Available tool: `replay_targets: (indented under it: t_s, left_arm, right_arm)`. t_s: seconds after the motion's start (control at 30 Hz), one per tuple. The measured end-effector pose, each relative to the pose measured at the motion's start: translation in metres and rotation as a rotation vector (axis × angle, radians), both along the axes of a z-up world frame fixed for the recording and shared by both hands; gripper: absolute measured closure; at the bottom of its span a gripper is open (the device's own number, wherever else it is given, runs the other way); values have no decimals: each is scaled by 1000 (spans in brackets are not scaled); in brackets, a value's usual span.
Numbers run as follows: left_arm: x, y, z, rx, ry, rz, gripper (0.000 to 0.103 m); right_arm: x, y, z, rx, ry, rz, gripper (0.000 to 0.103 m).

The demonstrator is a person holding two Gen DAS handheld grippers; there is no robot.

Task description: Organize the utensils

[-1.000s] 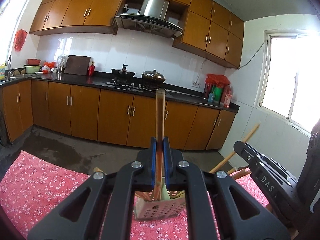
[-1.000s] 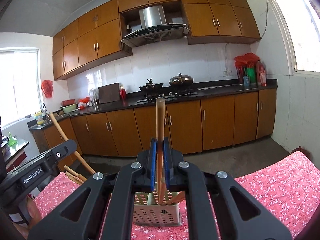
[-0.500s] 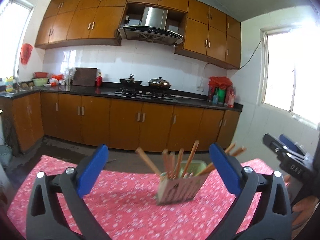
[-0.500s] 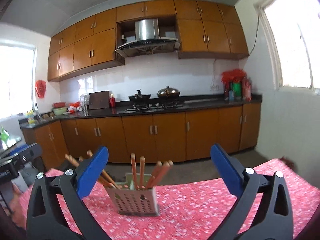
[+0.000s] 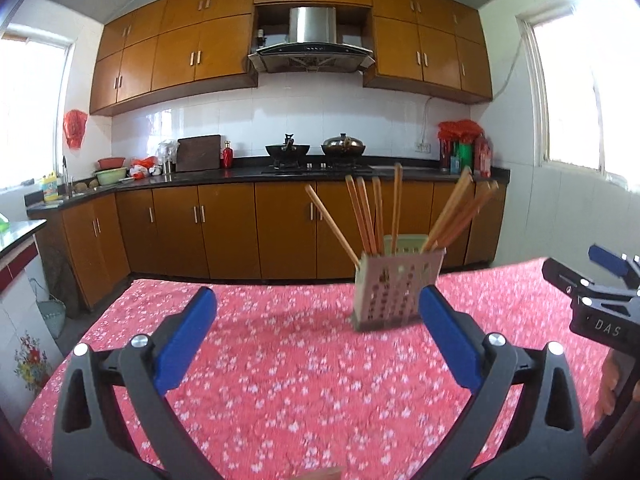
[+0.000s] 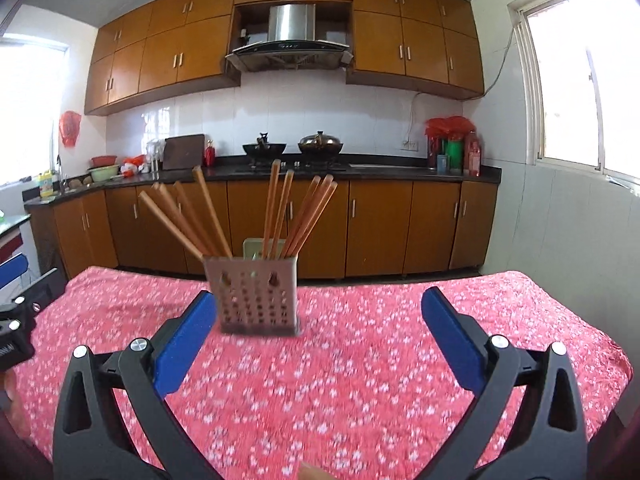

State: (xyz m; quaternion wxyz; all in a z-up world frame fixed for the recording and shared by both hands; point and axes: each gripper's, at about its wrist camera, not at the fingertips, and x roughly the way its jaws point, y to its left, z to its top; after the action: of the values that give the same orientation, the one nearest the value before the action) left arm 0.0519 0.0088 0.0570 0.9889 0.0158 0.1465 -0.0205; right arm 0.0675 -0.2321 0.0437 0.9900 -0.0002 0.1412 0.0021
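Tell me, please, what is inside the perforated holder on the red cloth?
Wooden chopsticks stand in the holder, leaning outward in a left and a right bunch. Their lower ends are hidden by its wall, so the bottom of the holder cannot be seen.

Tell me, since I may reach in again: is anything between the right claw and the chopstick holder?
Nothing visible. Only bare floral tablecloth lies between the open right claw and the chopstick holder.
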Motion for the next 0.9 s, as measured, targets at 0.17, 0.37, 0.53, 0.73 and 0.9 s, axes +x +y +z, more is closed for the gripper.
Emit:
replay_targets:
  t_s: [0.17,0.37,0.53,0.73,0.9]
  left_arm:
    - [-9,-4,-17,6,39,-14,4]
    - [-14,-1,-28,-27,64,-24,4]
    - [-14,-6,-36,-20,92,-22,4]
    - [-11,-8,-44,-31,129,-22,4]
    - [-10,-8,-45,-36,137,-25,4]
  right_arm:
    - [-12,1,-17,30,24,4,2]
    - [-14,0,-38,73,97,25,2]
    - [-15,2,-49,70,128,17,2]
    - [-14,3,-55,65,152,8,2]
    - [-13,4,-56,68,161,8,2]
